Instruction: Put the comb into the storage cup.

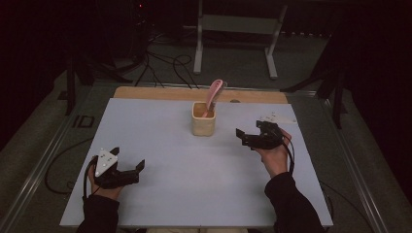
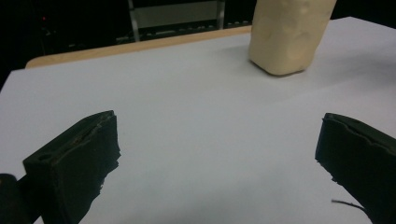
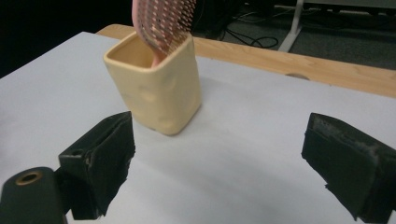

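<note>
A cream square cup [image 1: 203,119] stands upright on the white board, toward its far middle. A pink hairbrush [image 1: 214,93] stands in it, bristle head up and leaning right. In the right gripper view the cup [image 3: 159,91] is close ahead on the left, with the brush head [image 3: 161,21] above its rim. The cup [image 2: 287,35] is farther off in the left gripper view. My left gripper [image 1: 128,158] rests at the near left, open and empty. My right gripper [image 1: 248,128] is right of the cup, open, holding nothing.
The white board [image 1: 160,145] lies on a wooden table [image 1: 145,93]. A small white flat piece [image 1: 279,118] lies by the board's right edge behind my right hand. Cables [image 1: 165,68] and a metal stand [image 1: 233,29] are on the floor beyond.
</note>
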Available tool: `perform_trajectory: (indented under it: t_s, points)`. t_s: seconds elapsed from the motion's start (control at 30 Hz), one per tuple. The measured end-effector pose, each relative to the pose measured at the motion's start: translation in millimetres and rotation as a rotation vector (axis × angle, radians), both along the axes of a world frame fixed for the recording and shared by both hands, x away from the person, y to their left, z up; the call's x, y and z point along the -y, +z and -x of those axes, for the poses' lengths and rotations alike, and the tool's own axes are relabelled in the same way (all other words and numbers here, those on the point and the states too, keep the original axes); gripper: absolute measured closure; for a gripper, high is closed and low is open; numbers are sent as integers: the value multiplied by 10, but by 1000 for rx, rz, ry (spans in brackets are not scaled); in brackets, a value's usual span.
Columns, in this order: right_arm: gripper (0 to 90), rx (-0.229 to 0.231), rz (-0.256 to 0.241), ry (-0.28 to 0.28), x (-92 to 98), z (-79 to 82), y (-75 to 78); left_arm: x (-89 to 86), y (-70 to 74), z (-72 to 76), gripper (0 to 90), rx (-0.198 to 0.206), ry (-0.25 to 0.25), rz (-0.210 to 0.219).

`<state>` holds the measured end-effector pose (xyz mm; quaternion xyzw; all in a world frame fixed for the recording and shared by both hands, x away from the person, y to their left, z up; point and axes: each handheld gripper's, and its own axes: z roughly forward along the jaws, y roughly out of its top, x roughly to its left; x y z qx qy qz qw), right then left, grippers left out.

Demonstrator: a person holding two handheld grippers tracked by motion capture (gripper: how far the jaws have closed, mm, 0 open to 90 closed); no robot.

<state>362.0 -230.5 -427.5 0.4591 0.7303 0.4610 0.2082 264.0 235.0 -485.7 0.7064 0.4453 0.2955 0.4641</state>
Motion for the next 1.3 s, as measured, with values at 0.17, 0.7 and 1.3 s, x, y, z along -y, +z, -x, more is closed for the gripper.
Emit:
perform_trajectory:
  t_s: [0.17,0.7,1.3]
  points:
    - [94,25,52,2,72,136,-18,19,53,-2,0,16,6,-32]
    - [95,131,123,-20,345,653,-193,-80,177,-6,0,36,3,-11]
    - [95,216,37,-59,522,1013,-422,-174,213,71,0,76,-24,-17]
